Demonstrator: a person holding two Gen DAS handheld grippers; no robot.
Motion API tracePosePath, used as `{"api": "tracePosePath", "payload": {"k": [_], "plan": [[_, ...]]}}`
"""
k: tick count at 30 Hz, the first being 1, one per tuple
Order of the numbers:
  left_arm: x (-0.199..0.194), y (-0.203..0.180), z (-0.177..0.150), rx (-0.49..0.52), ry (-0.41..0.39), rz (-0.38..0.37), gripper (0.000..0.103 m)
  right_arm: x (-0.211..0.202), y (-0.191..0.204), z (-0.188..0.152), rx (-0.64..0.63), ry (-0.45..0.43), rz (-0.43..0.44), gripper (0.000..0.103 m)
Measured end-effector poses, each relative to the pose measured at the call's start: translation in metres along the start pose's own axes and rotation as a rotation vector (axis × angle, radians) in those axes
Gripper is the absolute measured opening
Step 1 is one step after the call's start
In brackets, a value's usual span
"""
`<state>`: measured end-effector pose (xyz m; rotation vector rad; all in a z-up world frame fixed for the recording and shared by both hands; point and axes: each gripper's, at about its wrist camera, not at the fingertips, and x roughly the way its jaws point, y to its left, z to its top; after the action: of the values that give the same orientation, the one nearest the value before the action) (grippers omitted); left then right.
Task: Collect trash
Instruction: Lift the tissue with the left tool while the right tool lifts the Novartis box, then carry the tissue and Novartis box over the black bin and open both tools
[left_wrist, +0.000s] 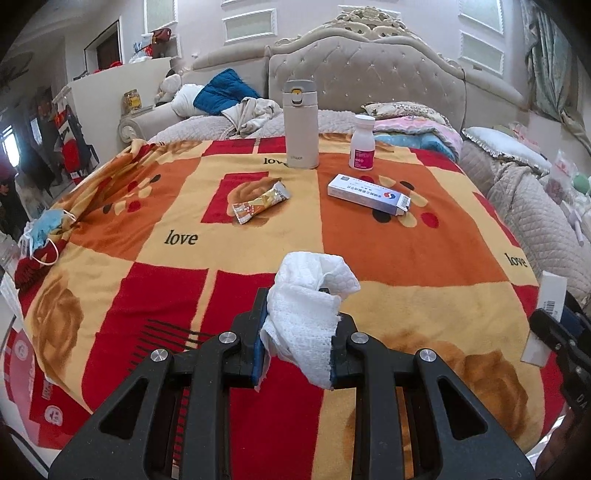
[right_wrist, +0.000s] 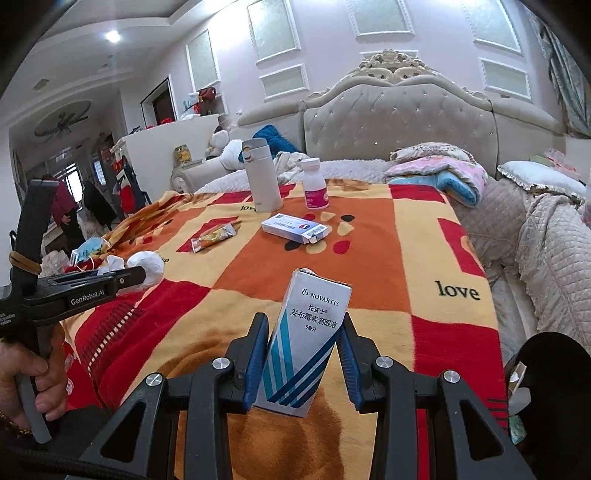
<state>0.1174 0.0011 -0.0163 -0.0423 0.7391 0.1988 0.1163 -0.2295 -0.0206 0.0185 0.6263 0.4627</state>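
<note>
Spread over the bed, a red, orange and yellow blanket filled the middle of both frames. At bottom centre of the left view, the left gripper pinched a crumpled white tissue. At bottom centre of the right view, the right gripper clamped a small eye-drop box. A snack wrapper lay mid-frame.

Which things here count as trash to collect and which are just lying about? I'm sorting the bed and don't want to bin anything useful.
Likely trash:
crumpled tissue, in the left gripper
eye-drop box, in the right gripper
snack wrapper
used face mask

Probably just lying about:
thermos
pill bottle
medicine box
</note>
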Motion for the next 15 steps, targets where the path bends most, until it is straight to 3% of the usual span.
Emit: {"api": "tracePosePath", "payload": {"k": [9,12,15], "plan": [[-0.006,-0.023,0.001,0.061,-0.006,0.009,0.023,-0.025,-0.038,-0.006,0.074,-0.027,-0.077,0.036],[-0.013,-0.042,0.005,0.088,-0.019,-0.053,0.022,-0.04,-0.063,-0.01,0.143,-0.043,-0.123,0.036],[-0.017,-0.072,0.013,0.121,-0.033,-0.173,0.022,-0.055,-0.087,-0.015,0.205,-0.051,-0.175,0.036]]}}
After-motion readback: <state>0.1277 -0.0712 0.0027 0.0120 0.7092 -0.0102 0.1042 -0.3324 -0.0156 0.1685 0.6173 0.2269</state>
